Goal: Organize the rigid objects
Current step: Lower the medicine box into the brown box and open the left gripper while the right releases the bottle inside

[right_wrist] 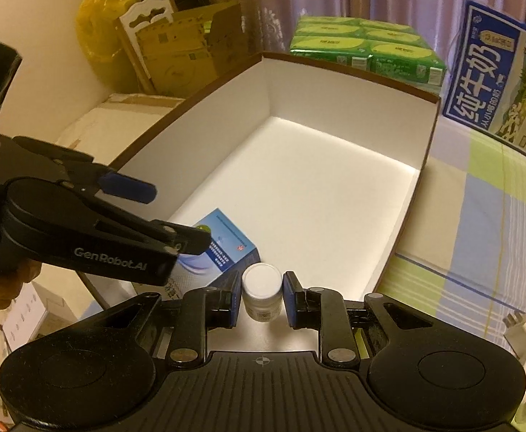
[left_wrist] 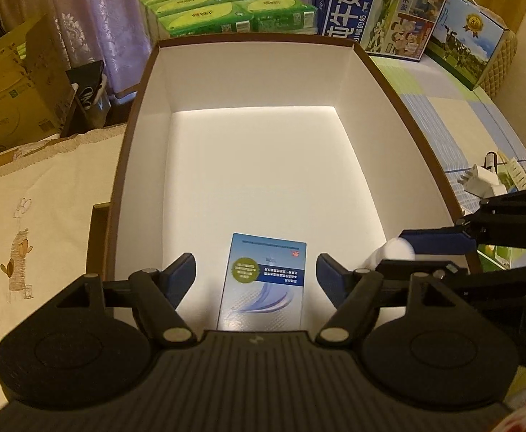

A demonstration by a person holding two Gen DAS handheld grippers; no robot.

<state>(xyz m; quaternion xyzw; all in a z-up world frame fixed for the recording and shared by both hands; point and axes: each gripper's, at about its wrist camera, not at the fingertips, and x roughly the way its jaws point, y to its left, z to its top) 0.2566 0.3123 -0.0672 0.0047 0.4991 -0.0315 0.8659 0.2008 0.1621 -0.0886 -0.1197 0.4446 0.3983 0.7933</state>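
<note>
Our left hand-held gripper (left_wrist: 255,273) hangs apart over the blue box (left_wrist: 263,284); the right (right_wrist: 262,297), clamping the white bottle (right_wrist: 262,293), should lower, apparently beside it, before releasing.

Left gripper (left_wrist: 255,270) over the white-lined box (left_wrist: 147,144)

Its jaws stand apart, clear of the blue carton (left_wrist: 264,284) lying flat between them on the box floor; at three o'clock the right gripper (left_wrist: 407,252) pinches a white bottle (left_wrist: 400,250).

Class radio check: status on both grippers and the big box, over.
Left gripper open over blue carton in white box. Right gripper shut on white jar. Nothing blocking.
</note>
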